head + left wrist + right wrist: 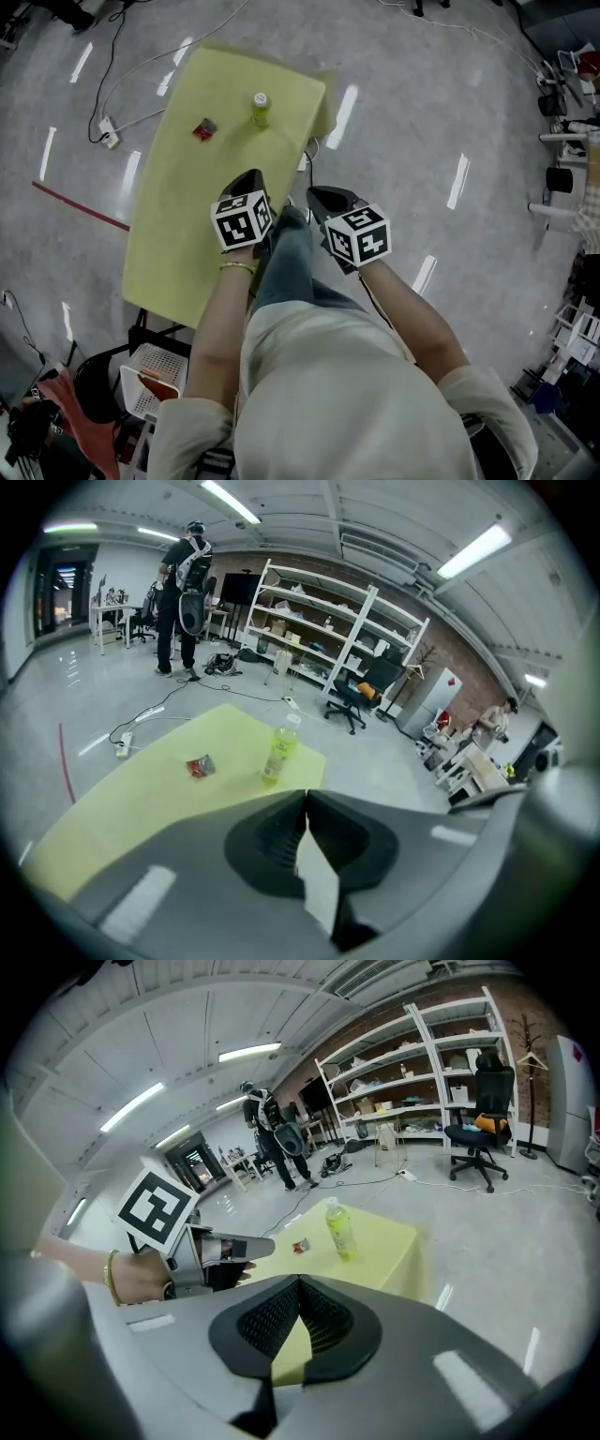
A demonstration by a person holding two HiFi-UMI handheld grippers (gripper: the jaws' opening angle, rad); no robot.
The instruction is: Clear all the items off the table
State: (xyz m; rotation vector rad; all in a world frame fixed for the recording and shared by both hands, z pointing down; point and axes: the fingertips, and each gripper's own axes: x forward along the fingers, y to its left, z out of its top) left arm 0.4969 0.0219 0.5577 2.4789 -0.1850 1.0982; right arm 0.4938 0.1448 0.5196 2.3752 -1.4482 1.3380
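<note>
A yellow table (178, 234) bears a bottle of yellow-green drink (261, 109) standing upright at its far end and a small red packet (204, 129) to the bottle's left. Both grippers hover over the table's near right side, well short of the items. My left gripper (246, 178) is shut and empty; its view shows the bottle (279, 752) and packet (200, 767) beyond the closed tips (307, 794). My right gripper (319, 195) is also shut and empty (299, 1281), with the bottle (341, 1229), the packet (300, 1246) and the left gripper (267, 1246) ahead of it.
A white basket (155, 370) stands on the floor by the table's near left corner. Cables and a power strip (110, 133) lie on the floor to the left. Shelving (328, 630), an office chair (361, 691) and a standing person (185, 583) are beyond the table.
</note>
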